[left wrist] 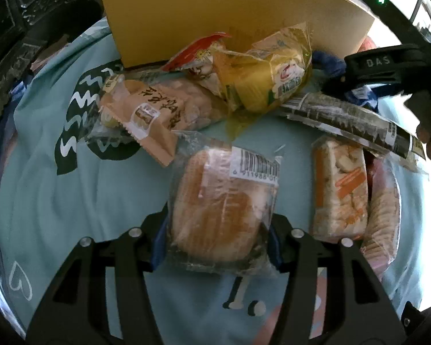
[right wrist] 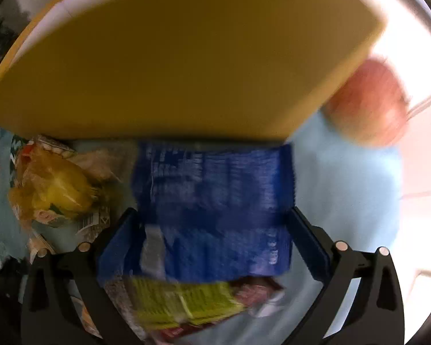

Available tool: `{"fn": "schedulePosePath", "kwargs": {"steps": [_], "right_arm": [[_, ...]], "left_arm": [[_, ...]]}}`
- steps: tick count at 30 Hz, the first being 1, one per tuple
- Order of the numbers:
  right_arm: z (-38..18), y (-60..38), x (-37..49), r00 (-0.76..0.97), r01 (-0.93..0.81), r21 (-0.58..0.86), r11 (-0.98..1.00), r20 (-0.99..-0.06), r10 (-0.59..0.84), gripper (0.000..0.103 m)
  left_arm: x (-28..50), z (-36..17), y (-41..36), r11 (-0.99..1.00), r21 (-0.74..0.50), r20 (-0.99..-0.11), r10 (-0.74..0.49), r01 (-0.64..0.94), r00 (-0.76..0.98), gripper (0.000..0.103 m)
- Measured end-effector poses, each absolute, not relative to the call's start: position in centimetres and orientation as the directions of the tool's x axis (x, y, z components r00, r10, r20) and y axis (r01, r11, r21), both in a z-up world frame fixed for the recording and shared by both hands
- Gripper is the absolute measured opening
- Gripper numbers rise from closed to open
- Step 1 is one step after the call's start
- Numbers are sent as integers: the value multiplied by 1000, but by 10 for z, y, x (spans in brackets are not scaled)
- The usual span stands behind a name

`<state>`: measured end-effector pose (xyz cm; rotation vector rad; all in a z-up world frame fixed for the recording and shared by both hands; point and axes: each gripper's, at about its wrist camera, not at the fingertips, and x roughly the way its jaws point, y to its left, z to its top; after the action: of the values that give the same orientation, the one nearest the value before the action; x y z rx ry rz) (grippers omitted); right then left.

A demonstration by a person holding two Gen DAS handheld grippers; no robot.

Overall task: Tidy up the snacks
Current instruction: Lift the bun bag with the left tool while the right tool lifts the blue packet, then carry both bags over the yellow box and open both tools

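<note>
L wrist: left gripper (left wrist: 218, 247) clamped on clear-wrapped bread pkt (left wrist: 221, 201), just above the teal cloth (left wrist: 57, 201). 5+ other pkts loose by the yellow box (left wrist: 215, 14), so early in task.

R wrist (blurry): right gripper (right wrist: 212, 247) jaws wide, straddling 1 blue pkt (right wrist: 215, 201), no grip seen. 1 apple (right wrist: 367, 103) beside box.

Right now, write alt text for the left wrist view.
The left gripper clamps a wrapped bun above a pale blue cloth. More snack packets lie beyond it, before a yellow box.
</note>
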<state>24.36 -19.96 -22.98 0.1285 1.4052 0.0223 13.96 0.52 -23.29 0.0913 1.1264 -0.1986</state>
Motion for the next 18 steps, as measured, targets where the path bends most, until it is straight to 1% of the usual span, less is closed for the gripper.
{"fn": "schedulePosePath", "kwargs": {"steps": [1,2,3,4,5,6,7,13,18], "right_arm": [[-230,-202,245,156,52,113,992,-982,104,101],[-227,-203,246,153,32,116,993,-982,110,91],[-222,-203,247,159,1,131,991,-979,129,71],[-215,-202,247,171,-42,134,990,-975,139,63],[-206,-199,245,211,-93,82,992,-972,100,57],[-198,-197,240,244,-124,50,991,-967,79,56],[-193,-199,236,244,-130,60,990,-966,90,56],[-164,-213,209,302,-106,216,971,-923,238,56],[-131,-211,184,369,-138,240,961,-888,275,56]], "left_arm": [[141,-236,7,978,-31,-902,-115,204,416,56],[140,-236,7,978,-35,-900,-120,205,418,56],[139,-236,5,978,-36,-898,-122,205,422,55],[138,-235,6,979,-34,-894,-121,203,433,54],[136,-235,6,979,-32,-889,-119,201,441,53],[133,-233,5,980,-34,-885,-121,197,449,53],[131,-231,6,980,-38,-879,-125,193,460,52],[119,-214,10,979,-67,-858,-155,193,489,51],[109,-184,17,978,-100,-819,-187,185,543,50]]}}
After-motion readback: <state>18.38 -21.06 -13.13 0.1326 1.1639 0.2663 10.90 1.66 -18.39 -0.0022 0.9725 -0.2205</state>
